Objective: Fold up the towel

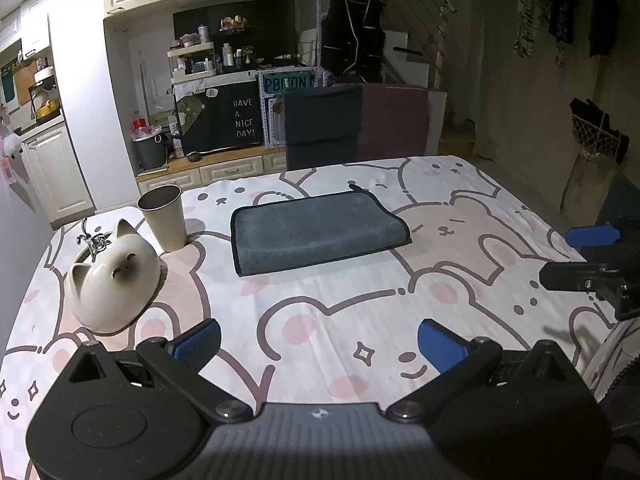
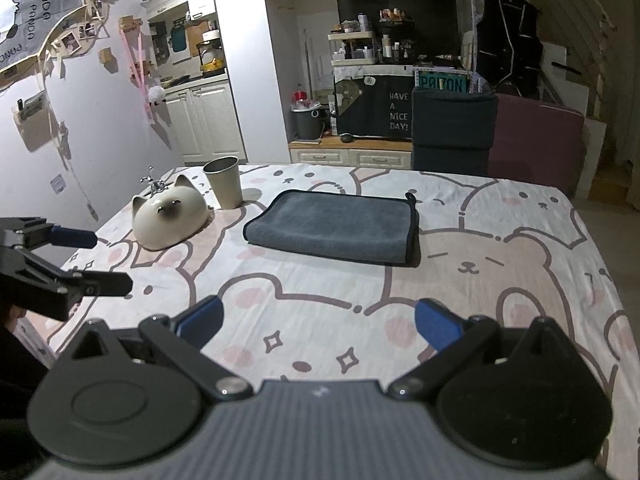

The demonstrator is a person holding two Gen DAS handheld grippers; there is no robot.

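On my counter (image 1: pixel 360 312) I count one towel (image 1: pixel 316 232), one metal cup (image 1: pixel 165 216) and one cat-shaped ceramic bowl (image 1: pixel 114 276) lying upside down. My two grippers, left gripper (image 1: pixel 318 346) and right gripper (image 2: pixel 316 322), both hover with jaws spread wide, grasping nothing. The towel is grey with a dark sewn edge, folded into a thick rectangle, lying flat at twelve o'clock from me, with the cup at ten o'clock.

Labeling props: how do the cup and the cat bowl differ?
The cup stands upright, mouth up; the cat bowl lies upside down. The cup is tall, plain and straight-sided; the bowl is low, rounded, with ears and a face. Both are cream and left of the towel.
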